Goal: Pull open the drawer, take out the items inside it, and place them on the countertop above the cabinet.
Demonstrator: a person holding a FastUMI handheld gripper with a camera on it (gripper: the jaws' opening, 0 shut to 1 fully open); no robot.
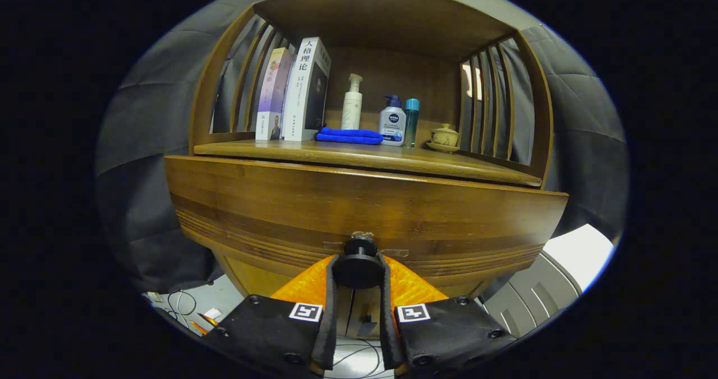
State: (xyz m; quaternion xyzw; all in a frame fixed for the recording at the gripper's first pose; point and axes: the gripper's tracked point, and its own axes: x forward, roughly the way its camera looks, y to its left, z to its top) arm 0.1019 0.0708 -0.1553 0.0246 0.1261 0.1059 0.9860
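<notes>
Fingers of the gripper (359, 269) are squeezed around the round knob (359, 268) on the drawer (364, 211), one finger pressing on each side of it. The knob sits in the middle of the drawer front, low down, with a bit of tape behind it

The drawer is part of a wooden cabinet (205, 104). Above the drawer is the countertop (359, 156), and that is where the things from inside must go later. On it already stand two books (291, 90), a folded blue cloth (349, 136), a white pump bottle (352, 103), a second pump bottle (392, 121) with a blue top, a thin blue bottle (412, 122) and a small cup with a lid (445, 137) on a saucer

My guess is that this is the first step: pulling the drawer open. The grip on the knob looks good. The next move needs a straight pull back, keeping the squeeze tight so the knob does not slip out, and not tugging sideways

Some things are hard to tell. The inside of the drawer is hidden, so what is in it is a secret for now. I cannot tell for sure if the drawer is shut or a little bit out. The floor below, with some wires (182, 301), is partly blocked by the gripper
</notes>
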